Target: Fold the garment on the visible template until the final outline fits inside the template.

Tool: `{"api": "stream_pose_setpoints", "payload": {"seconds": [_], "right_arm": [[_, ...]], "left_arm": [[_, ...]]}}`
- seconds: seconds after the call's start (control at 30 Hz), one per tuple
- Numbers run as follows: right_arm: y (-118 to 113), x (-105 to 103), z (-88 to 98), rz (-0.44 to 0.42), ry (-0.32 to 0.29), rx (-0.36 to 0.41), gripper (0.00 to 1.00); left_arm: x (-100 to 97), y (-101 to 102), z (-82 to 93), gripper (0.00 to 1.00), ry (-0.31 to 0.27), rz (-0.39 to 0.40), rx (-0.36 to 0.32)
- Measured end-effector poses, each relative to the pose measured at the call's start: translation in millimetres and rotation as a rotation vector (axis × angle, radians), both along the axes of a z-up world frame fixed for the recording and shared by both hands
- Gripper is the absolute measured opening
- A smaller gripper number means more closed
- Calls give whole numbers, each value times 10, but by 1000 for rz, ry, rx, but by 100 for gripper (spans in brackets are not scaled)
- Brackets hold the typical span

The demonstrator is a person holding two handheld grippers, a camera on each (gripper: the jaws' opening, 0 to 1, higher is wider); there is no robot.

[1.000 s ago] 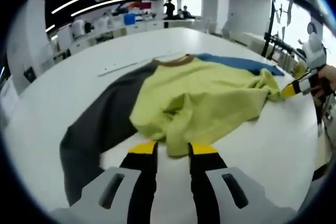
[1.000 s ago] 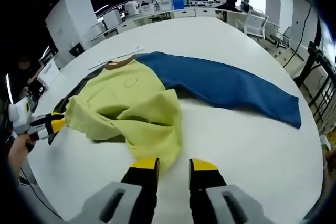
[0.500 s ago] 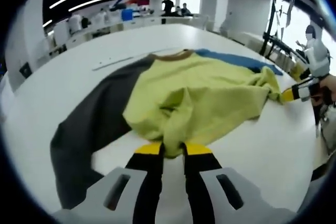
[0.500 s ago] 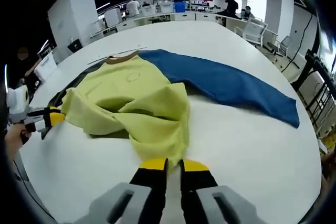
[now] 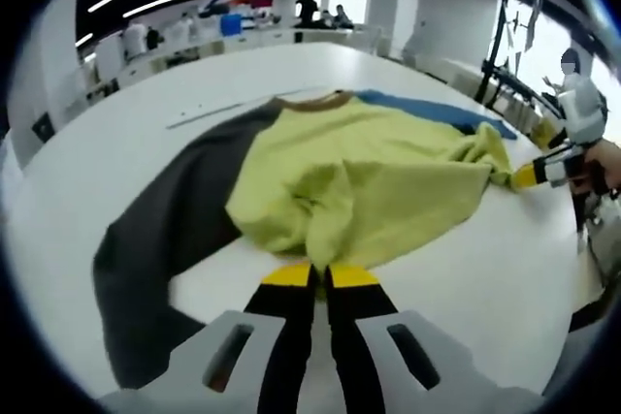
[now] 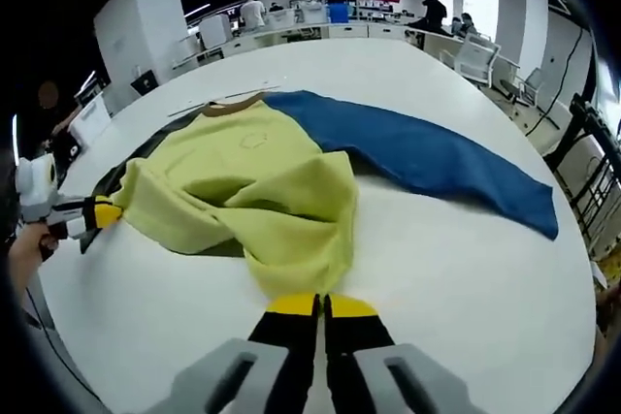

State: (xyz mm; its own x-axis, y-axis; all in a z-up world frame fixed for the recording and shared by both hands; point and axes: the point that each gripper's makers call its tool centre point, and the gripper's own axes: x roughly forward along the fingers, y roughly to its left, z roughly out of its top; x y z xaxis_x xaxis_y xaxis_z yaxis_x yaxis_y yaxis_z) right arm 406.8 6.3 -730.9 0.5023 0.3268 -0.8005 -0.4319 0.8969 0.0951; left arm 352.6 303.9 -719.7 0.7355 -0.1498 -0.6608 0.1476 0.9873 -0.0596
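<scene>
Our tongs, left [image 5: 319, 275] and right [image 6: 321, 305], have black jaws with yellow tips on grey moulded bodies.

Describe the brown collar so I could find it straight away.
Start at the big white table and find the garment's yellow-green body. At its far end, where the blue sleeve branches off, sits the collar: a thin brown curved band, the garment's only brown part.
</scene>
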Motion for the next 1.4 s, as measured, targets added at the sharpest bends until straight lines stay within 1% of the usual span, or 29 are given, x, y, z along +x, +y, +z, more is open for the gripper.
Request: {"api": "stream_pose_setpoints", "payload": {"seconds": [0.1,0.17,0.2,0.3,0.4,0.5,0.53,0.57,0.77,1.07,1.17,1.23,1.3,1.37,1.4], "right_arm": [[-21,-48,27,27,-2,-5,0],[-34,-83,56,50,-8,-6,0],[-43,-105,74,62,-9,-7,0],[-62,-167,114,96,-9,-3,0],[-93,-221,150,134,-15,-14,0],[-85,-271,195,206,-37,-19,0],[-88,-281,199,209,-37,-20,0],[-83,-319,204,231,-30,-21,0],[-74,-408,259,250,-25,4,0],[-115,-578,310,280,1,26,0],[-141,-634,337,289,11,38,0],[-150,-663,351,297,13,44,0],[-157,-706,356,310,25,50,0],[-170,-725,363,314,23,50,0],[-179,-745,361,321,27,50,0]], "left_arm": [[-79,-12,65,1,0,-2,0],[-171,-43,88,1,13,-3,-19],[-249,-68,76,1,34,-8,-32],[-404,-99,55,1,68,-26,-24],[-520,-85,89,1,70,-14,-25],[-607,-72,134,1,65,8,-39],[-632,-75,144,1,66,10,-40],[-667,-80,161,1,64,15,-38],[-802,-123,234,1,59,16,-21],[-1065,-154,353,1,65,57,-35],[-1140,-145,393,1,69,85,-49],[-1192,-160,415,1,65,85,-48],[-1235,-168,414,1,70,87,-50],[-1299,-173,402,1,80,96,-47],[-1347,-189,384,1,95,106,-48]]}}
